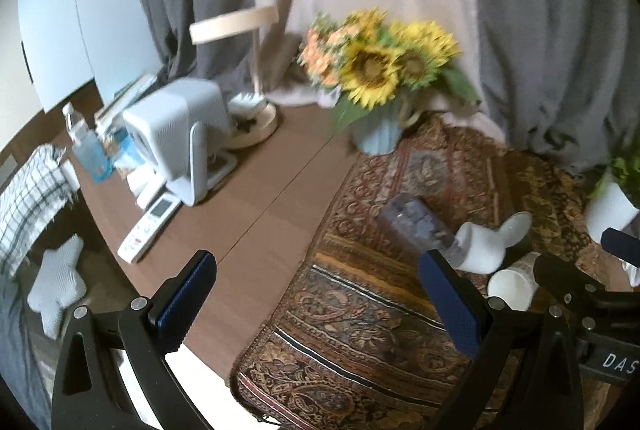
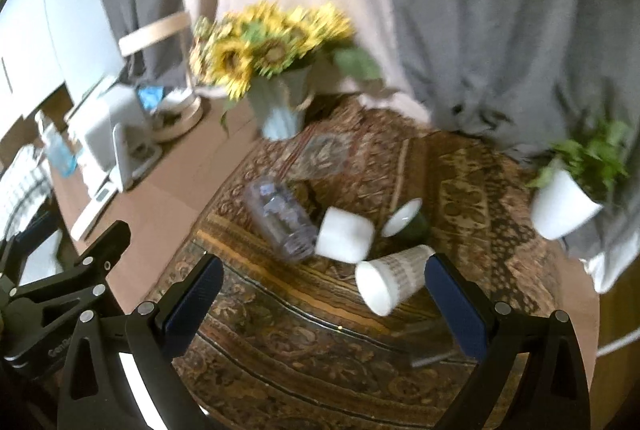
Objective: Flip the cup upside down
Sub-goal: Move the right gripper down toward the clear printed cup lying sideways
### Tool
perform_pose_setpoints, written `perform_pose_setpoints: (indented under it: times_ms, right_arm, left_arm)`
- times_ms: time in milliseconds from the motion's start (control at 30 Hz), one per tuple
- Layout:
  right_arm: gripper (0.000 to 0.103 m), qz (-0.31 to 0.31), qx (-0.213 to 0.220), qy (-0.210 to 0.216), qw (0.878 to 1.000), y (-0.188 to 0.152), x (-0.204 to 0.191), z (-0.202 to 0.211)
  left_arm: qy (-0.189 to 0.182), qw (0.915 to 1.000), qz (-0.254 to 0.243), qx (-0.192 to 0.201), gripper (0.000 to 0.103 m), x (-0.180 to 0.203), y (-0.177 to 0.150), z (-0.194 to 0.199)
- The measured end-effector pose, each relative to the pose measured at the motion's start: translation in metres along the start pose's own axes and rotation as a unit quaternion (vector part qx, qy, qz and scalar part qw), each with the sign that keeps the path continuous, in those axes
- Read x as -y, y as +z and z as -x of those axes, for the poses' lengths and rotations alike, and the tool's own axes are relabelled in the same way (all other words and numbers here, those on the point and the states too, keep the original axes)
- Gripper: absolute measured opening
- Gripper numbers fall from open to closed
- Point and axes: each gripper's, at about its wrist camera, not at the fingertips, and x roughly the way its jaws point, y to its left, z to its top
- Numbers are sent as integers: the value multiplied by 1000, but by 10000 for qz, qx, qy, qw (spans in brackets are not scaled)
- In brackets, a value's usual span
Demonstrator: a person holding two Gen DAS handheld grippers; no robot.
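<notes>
While both grippers hang wide open and empty, the right gripper (image 2: 324, 294) lines up on the paper cup (image 2: 390, 280) lying on its side on the rug (image 2: 304, 342), near right, so next comes a careful close and turn-over; the left gripper (image 1: 316, 294) waits.

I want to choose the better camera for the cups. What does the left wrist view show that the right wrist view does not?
Only the left wrist view shows the star-shaped cushion and checked cloth. Only the right wrist view shows the whole potted plant and the paper cup unobstructed. Both show the patterned cloth, sunflower vase, clear tumbler and white cup, all cups lying sideways. Left gripper and right gripper are open.
</notes>
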Motion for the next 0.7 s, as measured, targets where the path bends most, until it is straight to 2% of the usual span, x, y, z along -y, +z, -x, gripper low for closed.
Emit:
perform_pose_setpoints:
  times_ms: [267,400,700]
  right_arm:
    - [101,604,-855,297,9941,38,-22,-65]
    - [101,950,-1288,399,9863,52,-33,-98]
    - [98,1644,-1920,551,9660,67,-54,-164]
  left_arm:
    - [468,9955,347,-750,103,-15,8,-56]
    - [552,9917,451,-1068,103,-21,6,-83]
    - [730,9840,347,-1585,103,-20,2,-132]
